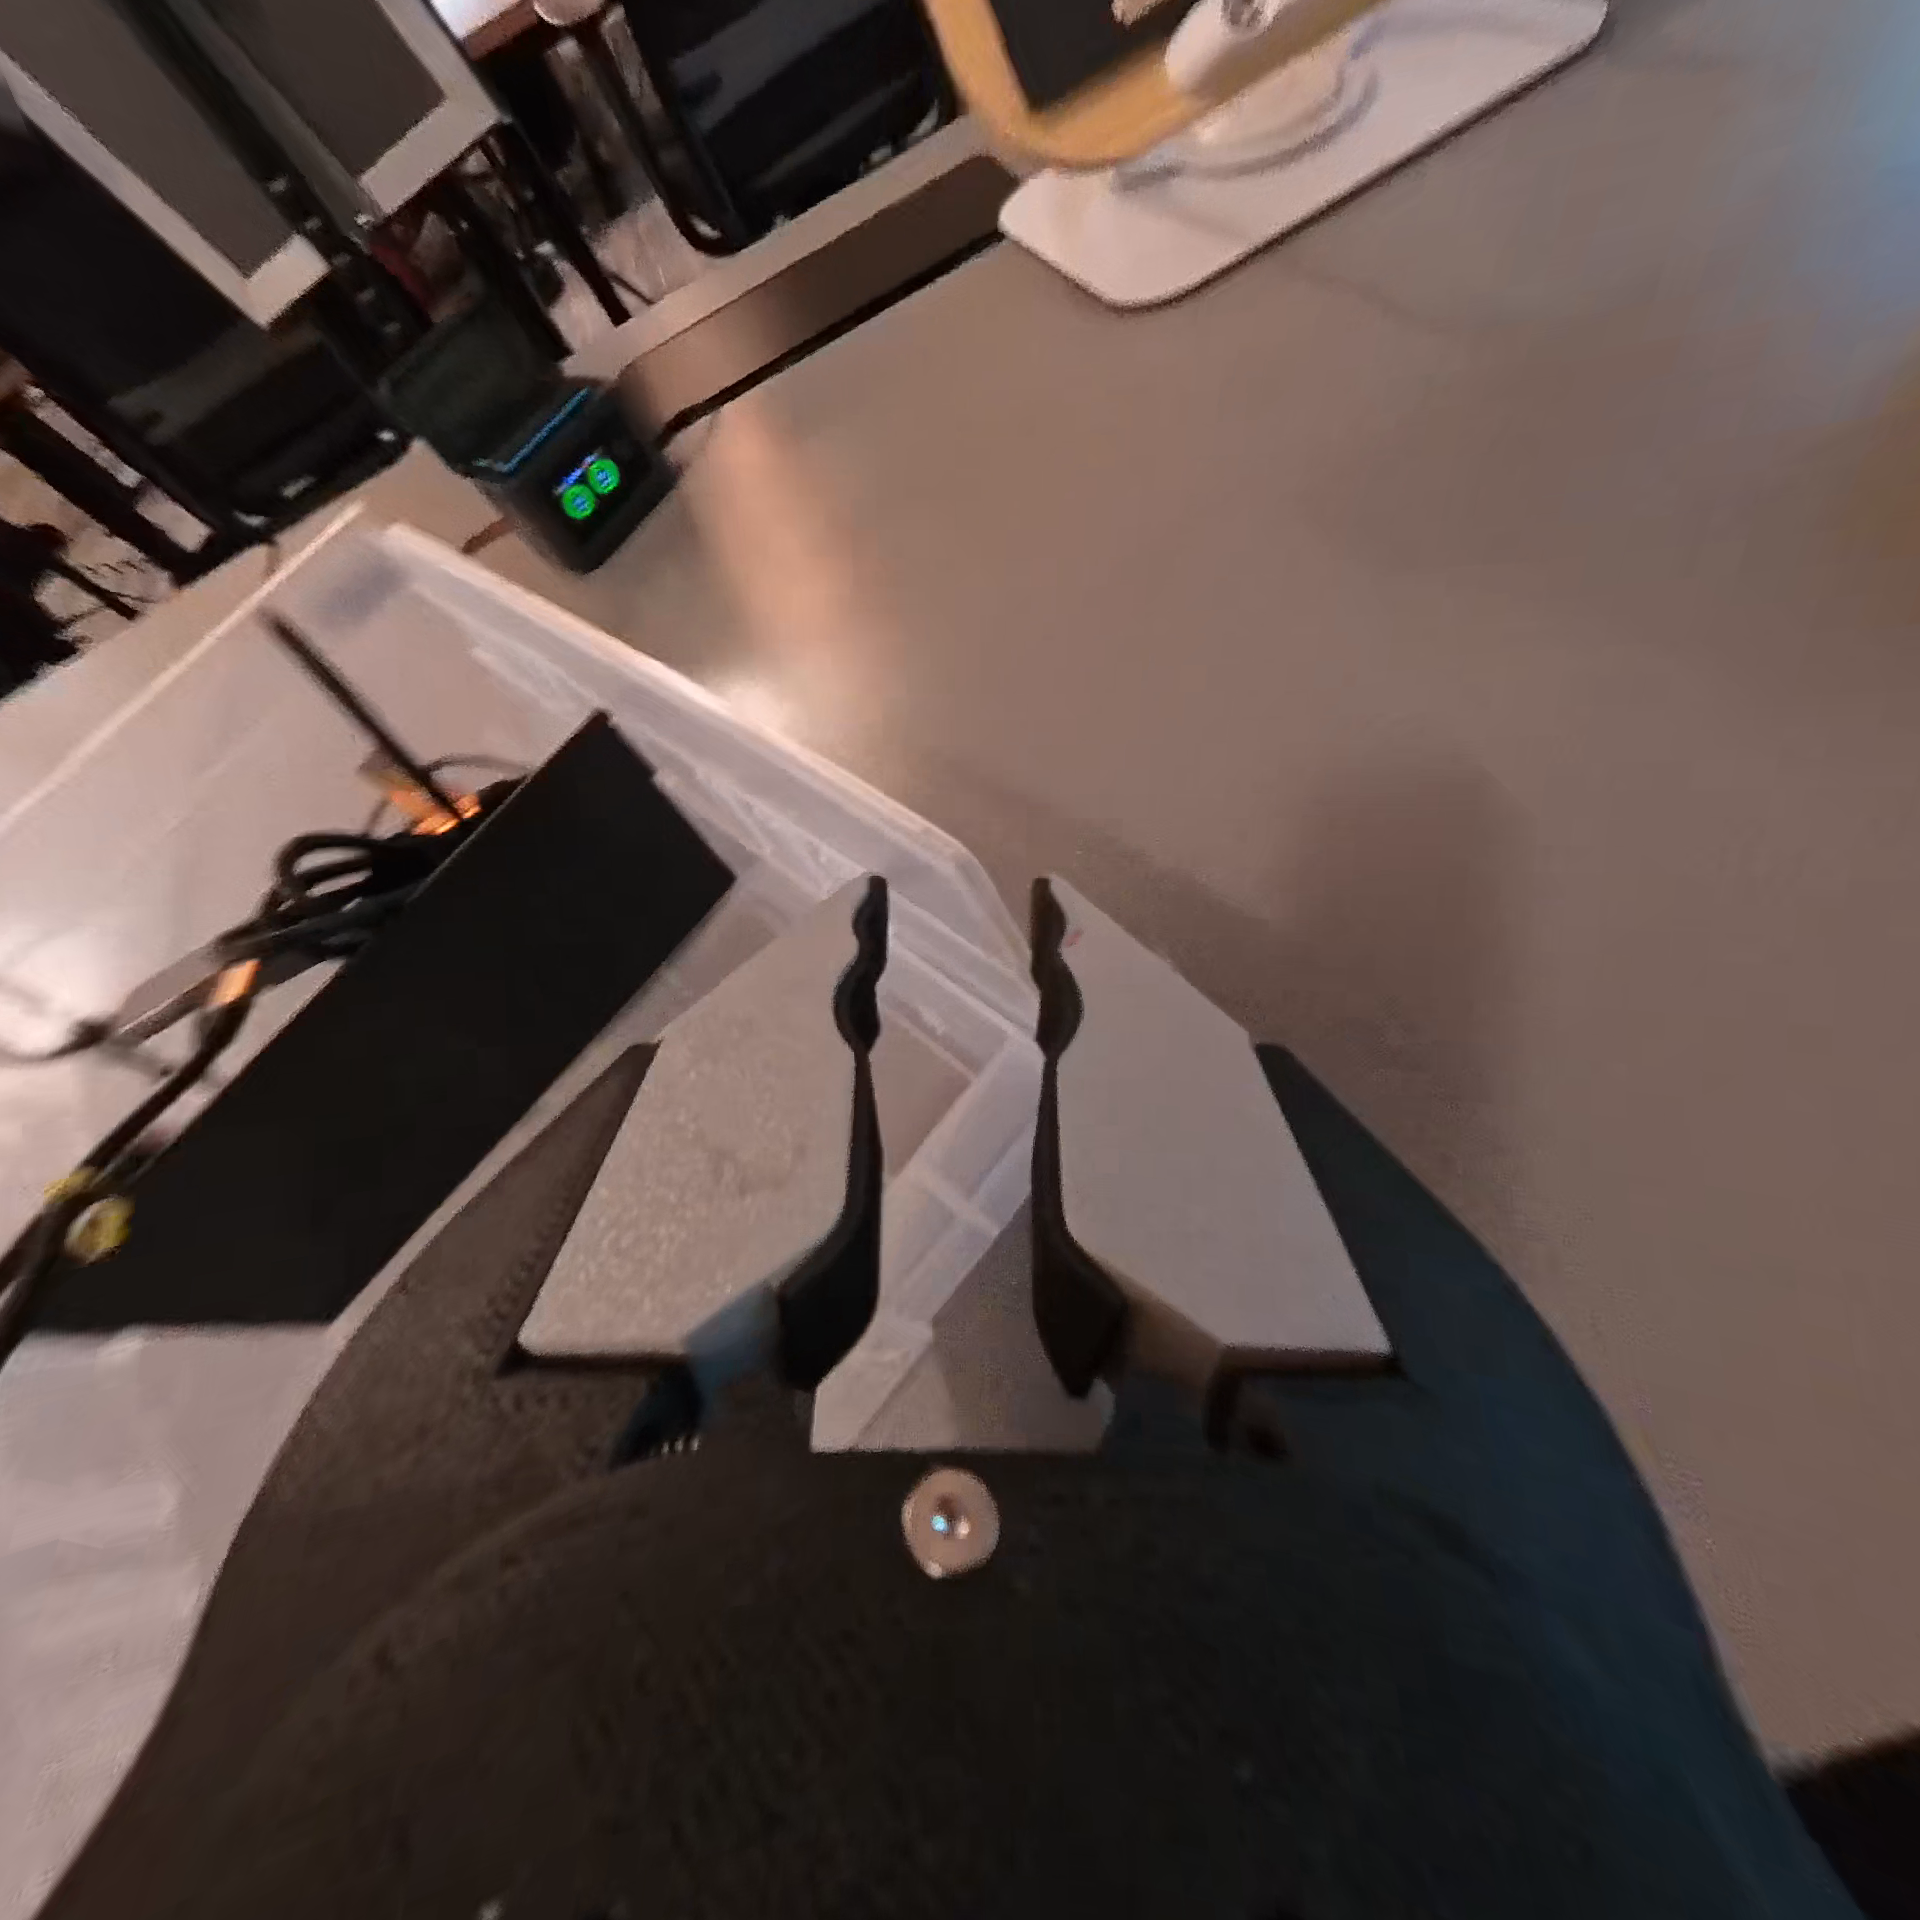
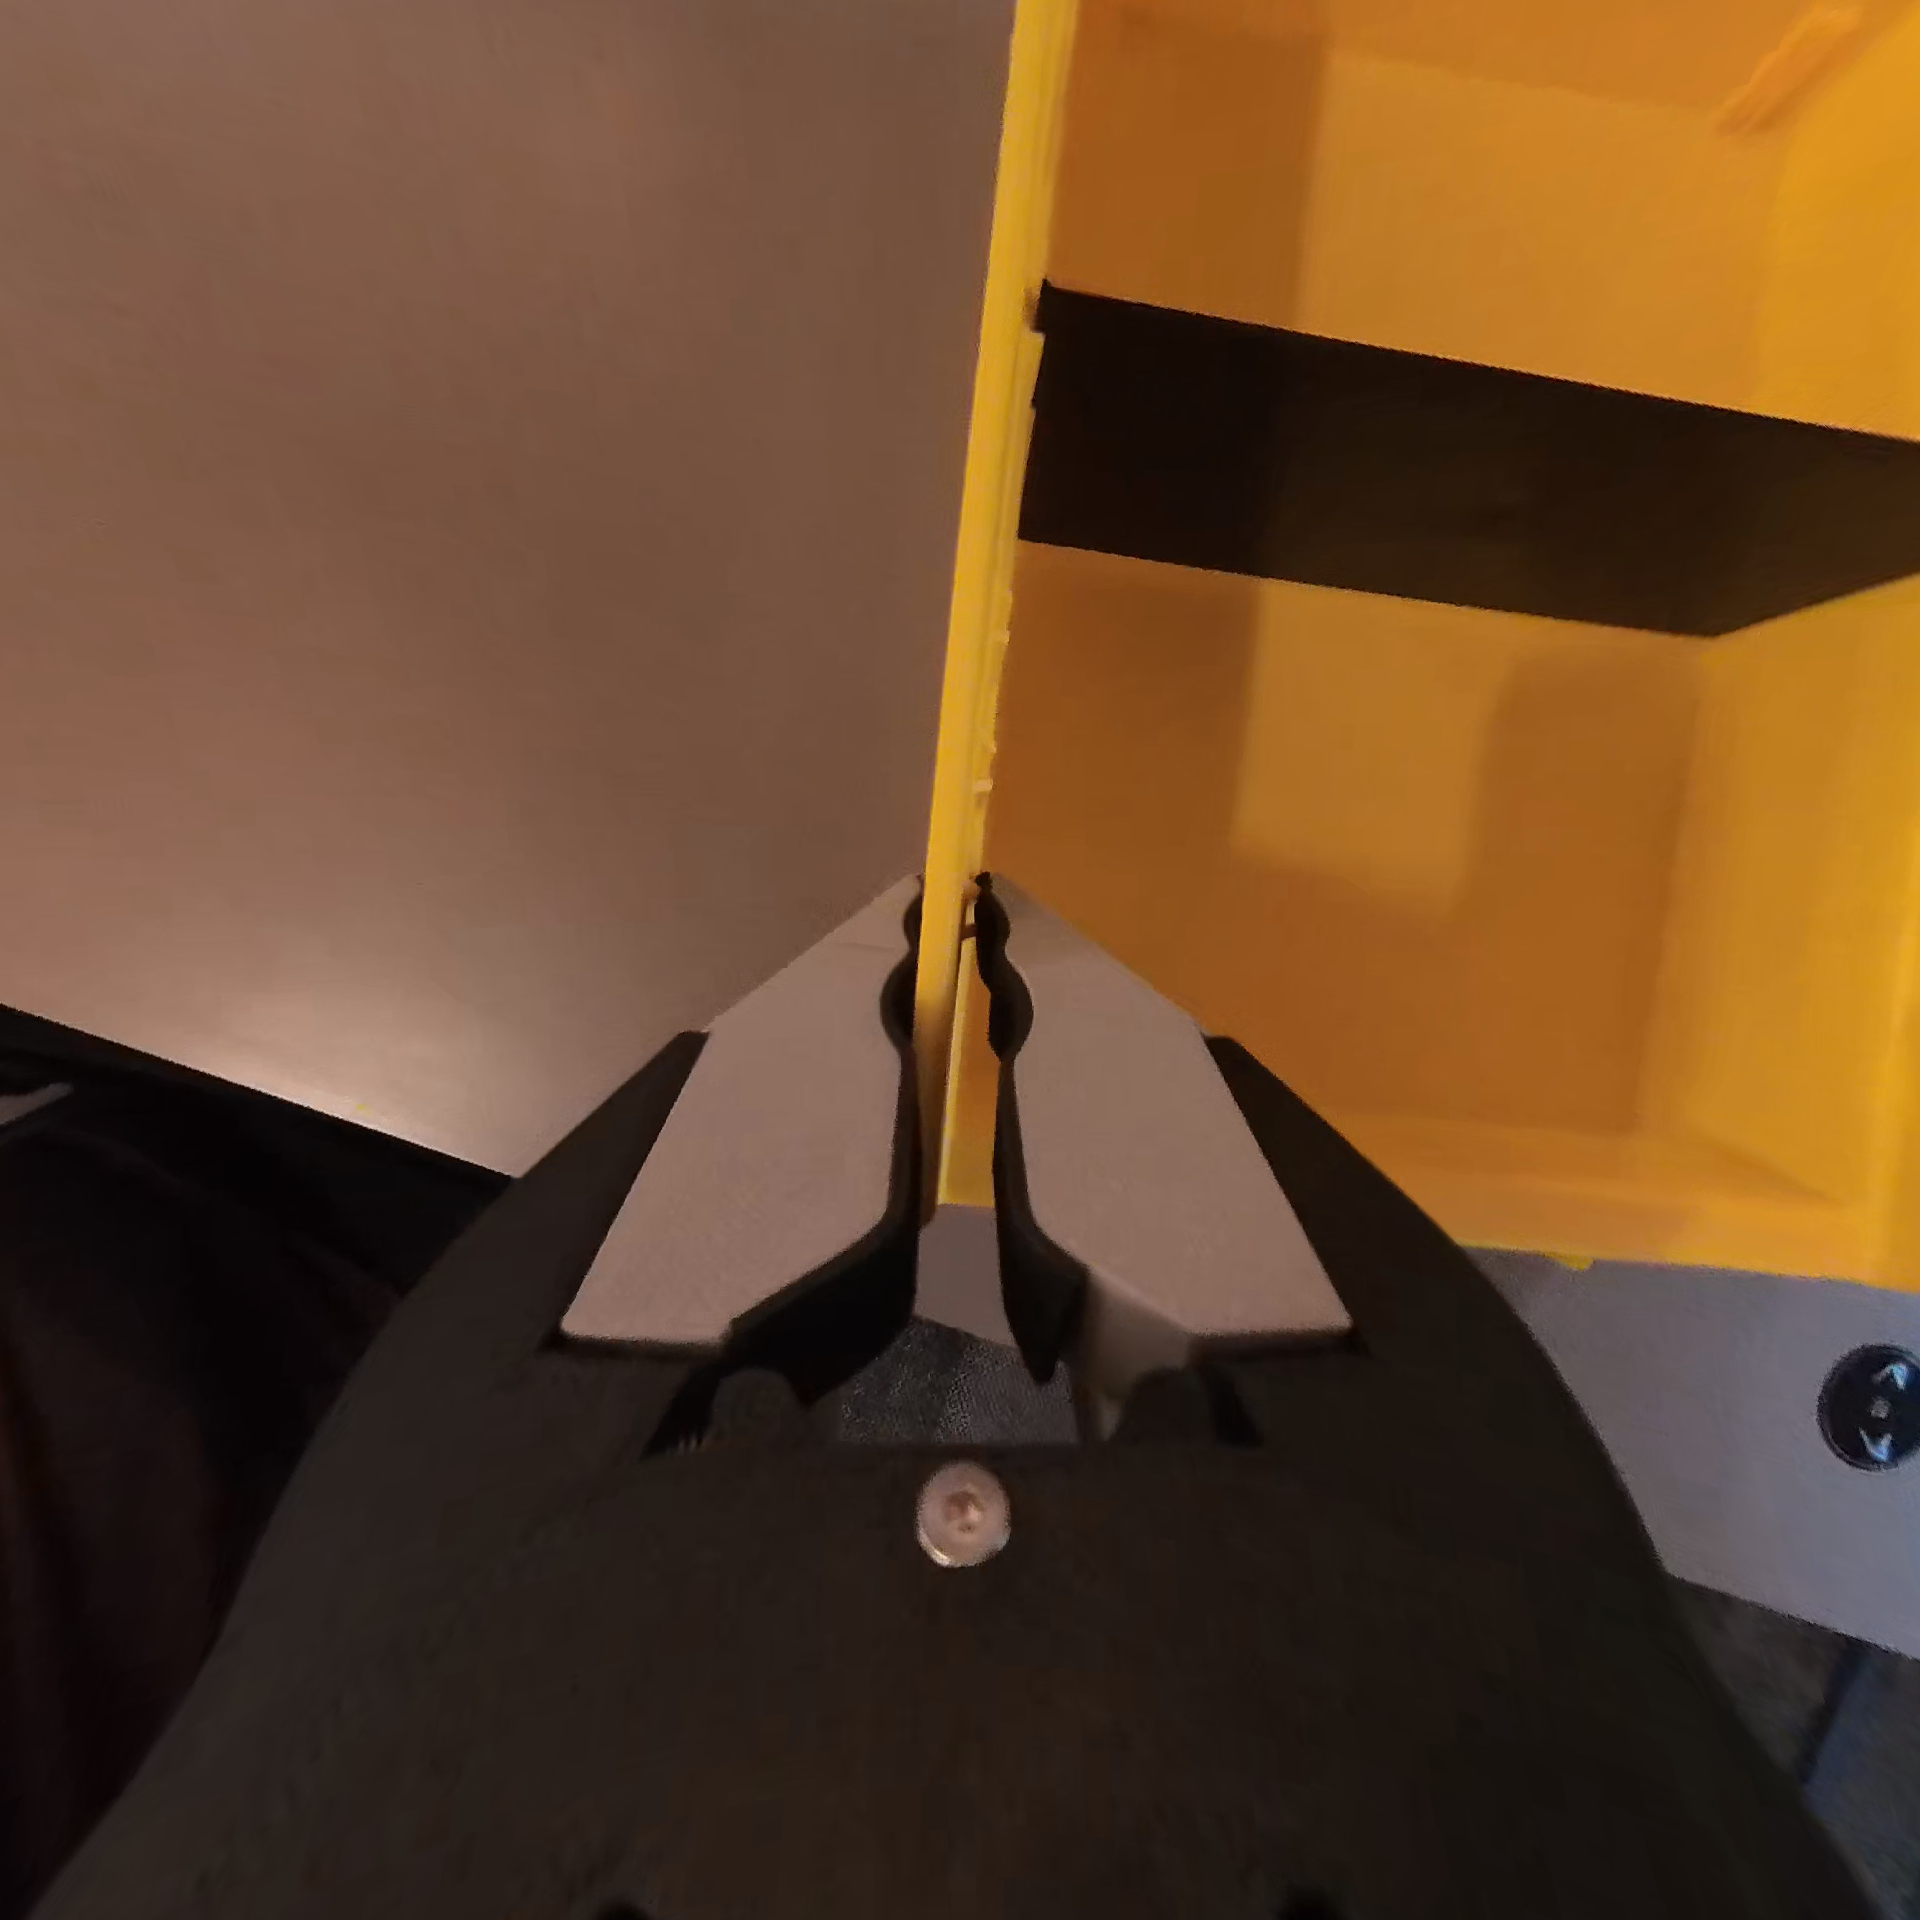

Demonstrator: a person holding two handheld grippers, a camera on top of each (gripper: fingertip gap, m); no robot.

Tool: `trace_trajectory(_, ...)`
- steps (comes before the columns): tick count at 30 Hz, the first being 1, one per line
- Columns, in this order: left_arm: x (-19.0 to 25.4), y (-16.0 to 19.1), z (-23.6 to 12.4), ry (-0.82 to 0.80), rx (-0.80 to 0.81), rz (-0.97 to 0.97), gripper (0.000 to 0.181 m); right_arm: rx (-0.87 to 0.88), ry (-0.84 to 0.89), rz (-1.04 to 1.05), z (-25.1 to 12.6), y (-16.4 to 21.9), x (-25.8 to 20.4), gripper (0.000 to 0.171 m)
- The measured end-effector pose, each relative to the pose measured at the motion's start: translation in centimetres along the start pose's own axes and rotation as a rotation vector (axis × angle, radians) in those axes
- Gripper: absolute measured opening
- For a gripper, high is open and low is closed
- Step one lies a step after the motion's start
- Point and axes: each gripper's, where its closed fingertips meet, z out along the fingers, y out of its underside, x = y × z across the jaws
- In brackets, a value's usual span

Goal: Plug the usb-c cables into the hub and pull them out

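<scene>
My left gripper (image 1: pixel 958 904) is open, and its fingers straddle the near corner of a clear plastic bin (image 1: pixel 665 727) without touching its rim. Inside the bin lie a coil of black cables (image 1: pixel 322 883), a black divider panel (image 1: pixel 416 1039) and a small silver-grey piece (image 1: pixel 177 997), too blurred to tell if it is the hub. My right gripper (image 2: pixel 951 894) is shut on the left side wall of a yellow bin (image 2: pixel 1351 883). A black divider (image 2: pixel 1455 468) crosses the yellow bin. I see no cable or hub in the right wrist view.
The bins stand on a grey table (image 1: pixel 1351 727). A small black device with a green-lit screen (image 1: pixel 582 488) stands behind the clear bin. A white stand base (image 1: pixel 1195 208) sits at the far right, with a blurred yellow curved thing (image 1: pixel 1039 125) above it. A black round knob (image 2: pixel 1881 1423) shows at the lower right. Spacing between my two grippers at the tips: around 50 cm.
</scene>
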Motion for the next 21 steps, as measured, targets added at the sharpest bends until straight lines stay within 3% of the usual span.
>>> trace_trajectory(1,-0.7,0.9,-1.0,-0.017,-0.018,0.029,0.022,-0.003,0.007,0.004,0.0,0.1,0.2,0.004)
trace_trajectory(5,-4.5,4.5,-4.8,-0.114,-0.060,0.067,0.011,-0.004,0.023,0.058,-0.1,0.4,1.1,0.001)
trace_trajectory(13,-11.4,9.6,-9.2,-0.223,-0.017,-0.182,0.002,0.032,0.076,0.201,-0.5,1.4,3.7,0.003)
trace_trajectory(16,-11.0,9.3,-9.1,-0.221,-0.011,-0.184,0.002,0.027,0.090,0.230,-0.6,1.8,4.2,0.003)
trace_trajectory(21,-6.8,6.6,-7.3,-0.106,0.031,-0.135,0.005,-0.005,0.118,0.232,-0.9,2.2,3.9,0.002)
